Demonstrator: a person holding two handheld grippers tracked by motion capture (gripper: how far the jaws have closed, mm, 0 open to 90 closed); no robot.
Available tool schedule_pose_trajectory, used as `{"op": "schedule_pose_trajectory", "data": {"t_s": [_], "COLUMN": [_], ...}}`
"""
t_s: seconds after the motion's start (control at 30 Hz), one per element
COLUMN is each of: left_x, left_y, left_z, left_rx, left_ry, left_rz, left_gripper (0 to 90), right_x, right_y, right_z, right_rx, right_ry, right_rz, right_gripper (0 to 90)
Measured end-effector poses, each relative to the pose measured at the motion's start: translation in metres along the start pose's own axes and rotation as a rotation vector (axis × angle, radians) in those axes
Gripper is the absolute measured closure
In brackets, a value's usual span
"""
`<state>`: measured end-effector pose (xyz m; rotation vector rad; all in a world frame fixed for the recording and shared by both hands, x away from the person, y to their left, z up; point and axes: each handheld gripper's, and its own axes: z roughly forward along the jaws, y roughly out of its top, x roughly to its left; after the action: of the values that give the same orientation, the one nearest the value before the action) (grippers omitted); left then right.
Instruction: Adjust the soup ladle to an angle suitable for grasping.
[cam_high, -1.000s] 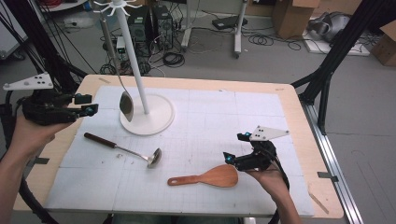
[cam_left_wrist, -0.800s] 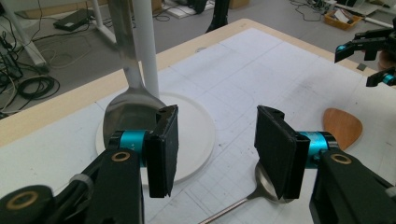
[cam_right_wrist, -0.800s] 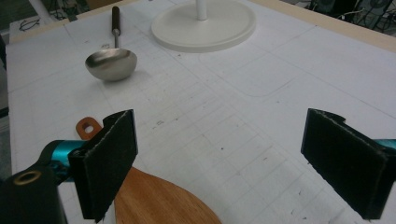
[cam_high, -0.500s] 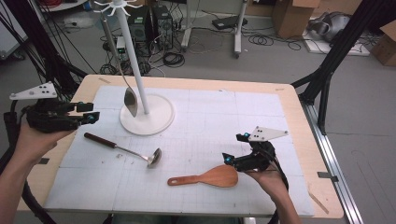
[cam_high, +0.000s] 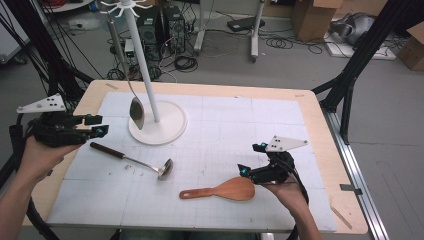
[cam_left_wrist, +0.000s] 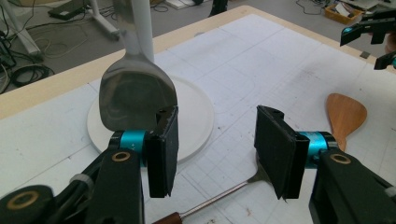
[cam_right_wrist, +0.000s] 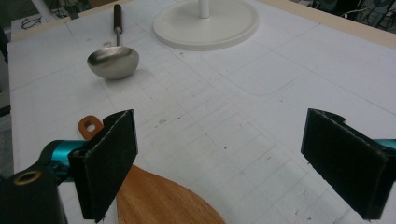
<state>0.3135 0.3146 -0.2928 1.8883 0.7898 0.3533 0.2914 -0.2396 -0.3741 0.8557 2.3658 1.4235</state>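
Left claw (cam_high: 100, 125), jaws apart and empty, hovers beside the white stand (cam_high: 156, 125); right claw (cam_high: 243, 170), wide open, overhangs the wooden spatula (cam_high: 220, 190). Likely next: gripping the spatula for hanging.

A wooden table (cam_high: 320, 130) carries a white gridded mat (cam_high: 225, 135) (stand base (cam_high: 167, 127), ladle (cam_high: 132, 159), wooden spatula (cam_high: 222, 190) on it).

- The left gripper (cam_high: 97, 125) is held up in the person's left hand (cam_high: 37, 152), its jaws parted with nothing between them, pointing toward the right gripper's side.
- The right gripper (cam_high: 243, 170) sits low in the right hand (cam_high: 290, 192), jaws spread wide and empty, aimed back toward the left gripper.
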Motion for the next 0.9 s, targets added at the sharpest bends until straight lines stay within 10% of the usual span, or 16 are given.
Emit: {"op": "schedule_pose_trajectory", "data": {"t_s": [0.9], "left_x": [-0.005], "left_y": [-0.019], "left_z": [0.01], "left_rx": [0.009], "left_ry": [-0.016], "left_rz": [0.011], "left_gripper": [49.6], "right_x": [0.003], "right_y": [0.001], "right_z": [0.003], "right_rx": [0.009], "right_ry": [0.008], "right_rz": [0.002], "right_gripper": [9.8]}}
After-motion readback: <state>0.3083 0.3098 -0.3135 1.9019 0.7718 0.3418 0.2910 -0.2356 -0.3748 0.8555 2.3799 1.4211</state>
